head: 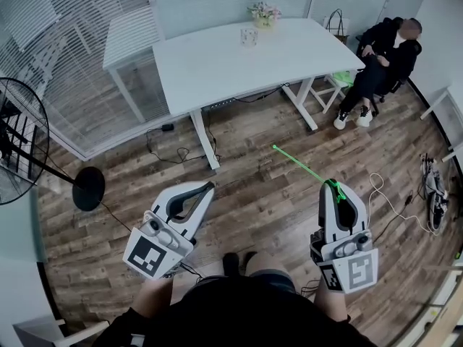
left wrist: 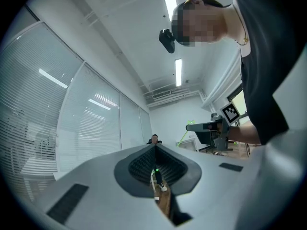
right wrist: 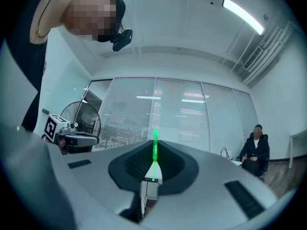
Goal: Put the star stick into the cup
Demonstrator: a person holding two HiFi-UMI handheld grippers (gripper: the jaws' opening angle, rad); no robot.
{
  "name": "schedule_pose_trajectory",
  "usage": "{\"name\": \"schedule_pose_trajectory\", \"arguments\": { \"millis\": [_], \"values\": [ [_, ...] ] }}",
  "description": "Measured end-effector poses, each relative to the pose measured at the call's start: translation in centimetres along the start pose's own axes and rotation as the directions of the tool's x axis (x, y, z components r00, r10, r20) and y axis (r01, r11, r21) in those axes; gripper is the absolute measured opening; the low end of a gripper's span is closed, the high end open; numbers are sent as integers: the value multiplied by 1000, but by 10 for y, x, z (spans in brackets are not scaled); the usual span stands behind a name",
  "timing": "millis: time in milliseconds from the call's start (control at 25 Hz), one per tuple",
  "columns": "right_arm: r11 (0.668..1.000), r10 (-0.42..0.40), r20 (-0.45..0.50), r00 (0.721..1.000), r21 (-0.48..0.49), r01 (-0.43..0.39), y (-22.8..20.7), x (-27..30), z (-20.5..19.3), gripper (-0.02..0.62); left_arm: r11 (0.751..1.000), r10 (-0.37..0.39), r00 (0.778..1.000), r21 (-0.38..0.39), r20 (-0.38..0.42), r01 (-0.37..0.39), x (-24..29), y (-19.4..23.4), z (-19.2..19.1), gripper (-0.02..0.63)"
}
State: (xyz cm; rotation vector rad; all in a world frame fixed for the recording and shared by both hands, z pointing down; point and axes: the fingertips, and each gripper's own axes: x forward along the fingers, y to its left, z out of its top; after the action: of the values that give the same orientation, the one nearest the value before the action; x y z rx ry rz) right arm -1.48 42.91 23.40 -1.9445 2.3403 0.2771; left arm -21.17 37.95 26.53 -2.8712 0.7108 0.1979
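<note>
In the head view my right gripper (head: pixel 333 185) is shut on the near end of a thin green star stick (head: pixel 300 165). The stick slants up and to the left over the wooden floor. In the right gripper view the green stick (right wrist: pixel 155 147) stands out from between the closed jaws. My left gripper (head: pixel 210 186) hangs over the floor at the lower left, jaws together with nothing in them. A small clear cup (head: pixel 249 36) stands on the white table (head: pixel 210 67), far ahead of both grippers.
A small flower pot (head: pixel 264 11) stands behind the cup. A person (head: pixel 380 56) sits at the table's right end. A standing fan (head: pixel 18 139) is at the left, and cables (head: pixel 387 197) lie on the floor to the right. Glass walls with blinds close the back.
</note>
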Motion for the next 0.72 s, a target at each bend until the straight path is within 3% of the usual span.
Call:
{"name": "schedule_pose_trajectory", "arguments": {
  "millis": [360, 720],
  "values": [
    [999, -35, -11, 999, -10, 35, -2, 10, -8, 23, 1000, -19, 1000, 0, -1, 19, 4, 16, -9, 14],
    [1000, -16, 7, 1000, -18, 17, -26, 48, -17, 23, 1000, -7, 1000, 13, 8, 7, 36, 43, -20, 14]
  ]
}}
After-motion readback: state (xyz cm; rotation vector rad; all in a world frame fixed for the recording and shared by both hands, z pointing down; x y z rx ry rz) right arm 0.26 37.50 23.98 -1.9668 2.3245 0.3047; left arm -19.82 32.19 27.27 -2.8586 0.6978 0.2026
